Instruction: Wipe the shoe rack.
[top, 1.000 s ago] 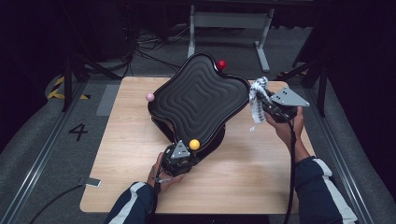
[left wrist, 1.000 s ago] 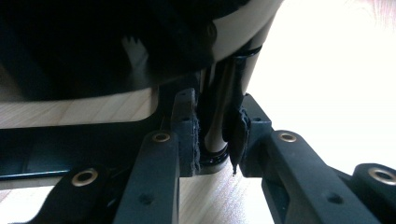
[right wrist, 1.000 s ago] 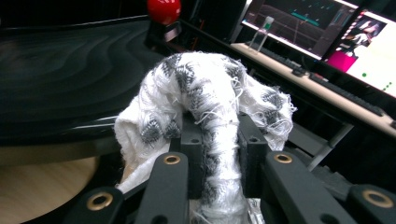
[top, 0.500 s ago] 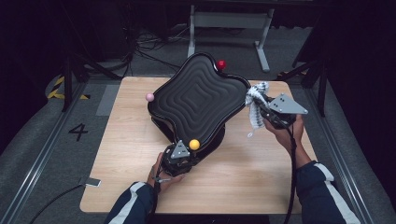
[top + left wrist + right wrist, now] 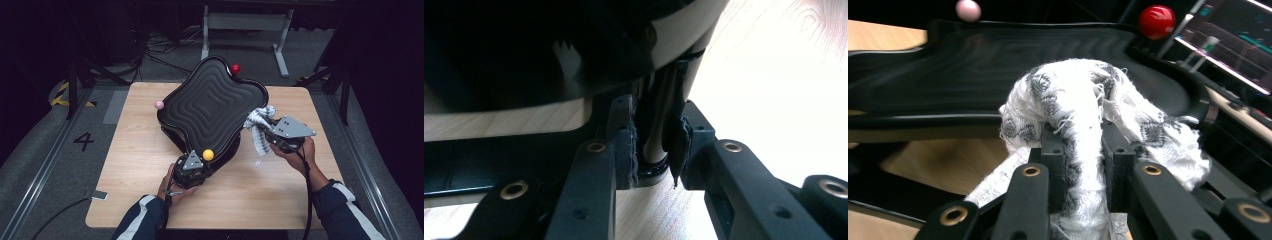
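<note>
Black numeral "4" (image 5: 83,141) painted on the grey floor (image 5: 40,165), left of the table (image 5: 135,165)

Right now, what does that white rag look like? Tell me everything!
The white rag is frayed woven cloth with grey patterned patches, bunched into a hump. The right hand-held gripper pinches it between its black jaws, and a loose tail hangs down toward the wooden table. It sits at the right edge of the black ridged tray.
</note>
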A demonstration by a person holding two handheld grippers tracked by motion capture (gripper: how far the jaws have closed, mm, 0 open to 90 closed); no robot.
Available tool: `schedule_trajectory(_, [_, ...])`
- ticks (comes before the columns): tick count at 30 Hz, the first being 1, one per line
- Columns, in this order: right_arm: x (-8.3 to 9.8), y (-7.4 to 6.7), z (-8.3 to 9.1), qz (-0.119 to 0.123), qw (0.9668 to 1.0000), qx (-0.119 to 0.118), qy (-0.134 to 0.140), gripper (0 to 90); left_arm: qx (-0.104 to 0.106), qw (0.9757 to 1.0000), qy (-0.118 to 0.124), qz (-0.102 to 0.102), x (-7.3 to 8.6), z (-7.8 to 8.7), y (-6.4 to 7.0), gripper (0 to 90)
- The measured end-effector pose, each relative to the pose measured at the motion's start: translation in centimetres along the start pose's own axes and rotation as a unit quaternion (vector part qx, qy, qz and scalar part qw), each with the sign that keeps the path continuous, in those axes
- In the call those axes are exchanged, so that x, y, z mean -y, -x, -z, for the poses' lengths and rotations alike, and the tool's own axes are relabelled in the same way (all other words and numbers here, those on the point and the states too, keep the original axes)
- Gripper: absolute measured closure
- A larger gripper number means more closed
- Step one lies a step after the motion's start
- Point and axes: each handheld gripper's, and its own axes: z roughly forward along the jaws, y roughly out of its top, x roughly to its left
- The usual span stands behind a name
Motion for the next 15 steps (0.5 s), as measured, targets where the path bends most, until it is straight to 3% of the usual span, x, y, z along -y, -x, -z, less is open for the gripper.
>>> schedule_trajectory(8, [-0.9,-4.0,-1.3,0.044,0.9971,-0.062,-0.009,76.7,-0.002,1.0000,0.001,-0.001,0.0,0.0,0.0,73.3])
schedule_trajectory(15, [-1.1,-6.0,-1.5,0.047,0.9947,-0.091,-0.006,76.6,-0.002,1.0000,0.001,-0.002,0.0,0.0,0.1,73.3])
